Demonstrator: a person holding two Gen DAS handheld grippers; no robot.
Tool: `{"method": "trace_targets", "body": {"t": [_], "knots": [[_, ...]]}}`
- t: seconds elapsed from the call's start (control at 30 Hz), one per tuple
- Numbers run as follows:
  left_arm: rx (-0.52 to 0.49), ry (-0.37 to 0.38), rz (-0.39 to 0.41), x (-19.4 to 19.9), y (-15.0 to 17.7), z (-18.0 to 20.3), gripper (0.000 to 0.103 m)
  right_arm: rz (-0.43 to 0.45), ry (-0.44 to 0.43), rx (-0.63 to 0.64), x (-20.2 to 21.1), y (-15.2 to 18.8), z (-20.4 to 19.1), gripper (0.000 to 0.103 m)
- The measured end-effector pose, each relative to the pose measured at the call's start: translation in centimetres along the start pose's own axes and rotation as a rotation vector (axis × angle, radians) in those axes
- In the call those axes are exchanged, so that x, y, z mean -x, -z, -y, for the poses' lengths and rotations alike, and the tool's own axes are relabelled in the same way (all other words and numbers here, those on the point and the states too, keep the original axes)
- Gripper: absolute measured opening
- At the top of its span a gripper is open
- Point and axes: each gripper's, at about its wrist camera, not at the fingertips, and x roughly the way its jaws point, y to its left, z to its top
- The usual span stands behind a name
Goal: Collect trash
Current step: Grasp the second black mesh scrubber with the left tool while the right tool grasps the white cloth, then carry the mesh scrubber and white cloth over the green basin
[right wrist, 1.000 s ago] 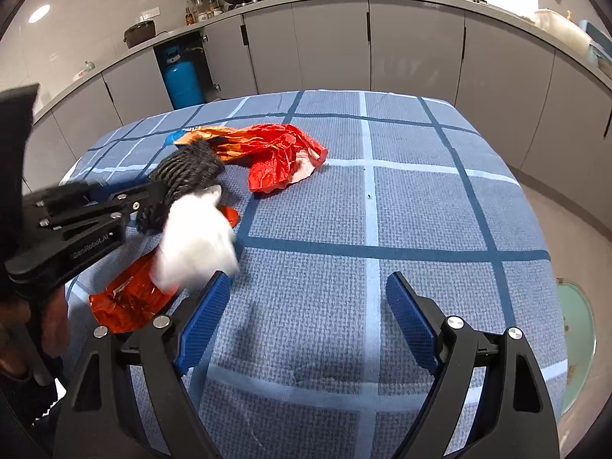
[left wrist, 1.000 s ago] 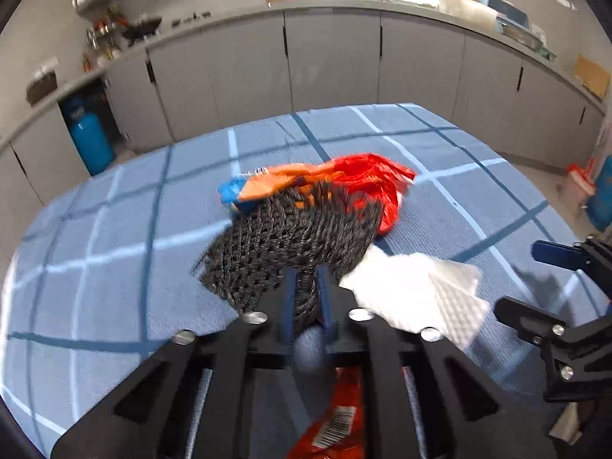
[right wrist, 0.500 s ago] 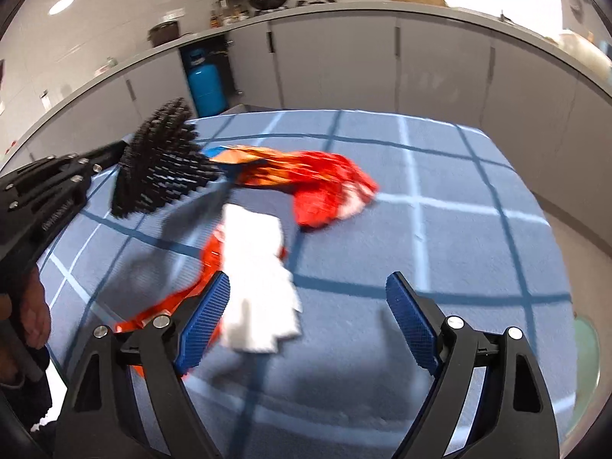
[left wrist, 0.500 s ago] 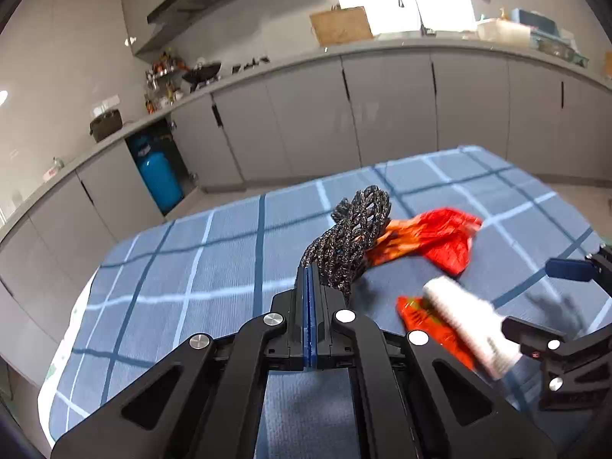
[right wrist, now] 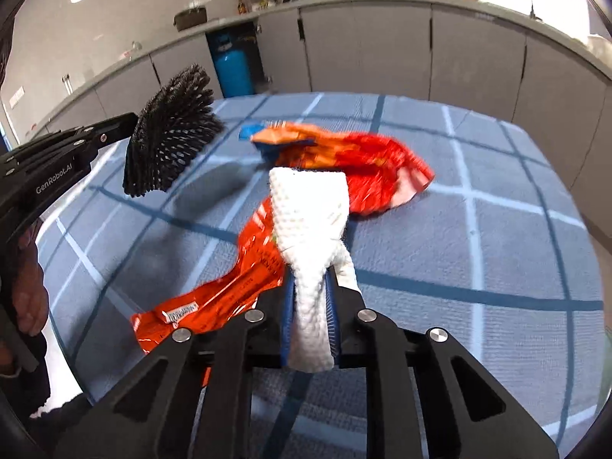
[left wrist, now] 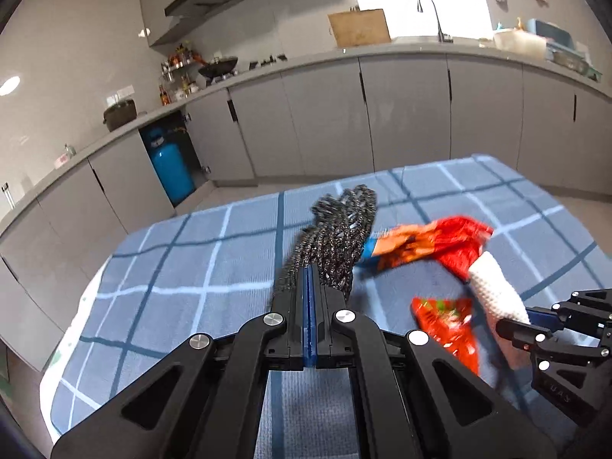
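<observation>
Right now your left hand-held gripper [left wrist: 310, 279] has its blue pads pressed together on the lower edge of a black, coarse woven mesh piece [left wrist: 336, 237], which stands up fanned out from the fingertips and hangs clear of the counter [left wrist: 183, 267], a surface draped in a blue cloth with a dark and pale grid. In the right wrist view that same black mesh [right wrist: 172, 137] shows at the left, held up above the cloth with its shadow falling beneath it.

Your right hand-held gripper [right wrist: 310, 306] is closing its jaws, and a white, dimpled paper towel [right wrist: 310, 229] sits pinched between the blue pads, its crumpled body rising forward out of the fingertips and folding over at the top. From the left wrist view the towel [left wrist: 497, 287] pokes up from the right gripper at the lower right edge.

Two wrappers lie on the cloth. A glossy red-orange foil wrapper with a barcode label [right wrist: 214, 298] lies flat just beside and under the towel, partly hidden by the right gripper's frame. A larger crumpled red and orange snack bag with a blue end [right wrist: 344, 164] lies farther back, behind the towel and near the mesh.

Beyond the counter's far edge run grey kitchen cabinets [left wrist: 401, 114], with a blue gas cylinder [left wrist: 170, 168] standing in an open bay.
</observation>
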Motion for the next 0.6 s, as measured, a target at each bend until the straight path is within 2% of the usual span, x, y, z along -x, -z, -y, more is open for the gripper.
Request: {"method": "trace_targets", "body": {"t": [0.17, 0.4, 0.6], "knots": [[-0.037, 0.038, 0.052, 1.4, -1.7, 2.4, 0.002, 0.061, 0.045, -0.041, 2.8, -0.2, 2.0, 0.016], [-0.118, 0.127, 0.087, 2.0, -3.2, 8.2, 0.002, 0.093, 0.145, -0.128, 6.5, 1.7, 7.0, 0.016], [-0.169, 0.219, 0.079, 2.0, -4.1, 13.5, 0.002, 0.113, 0.216, -0.211, 9.0, 3.4, 11.5, 0.016]]}}
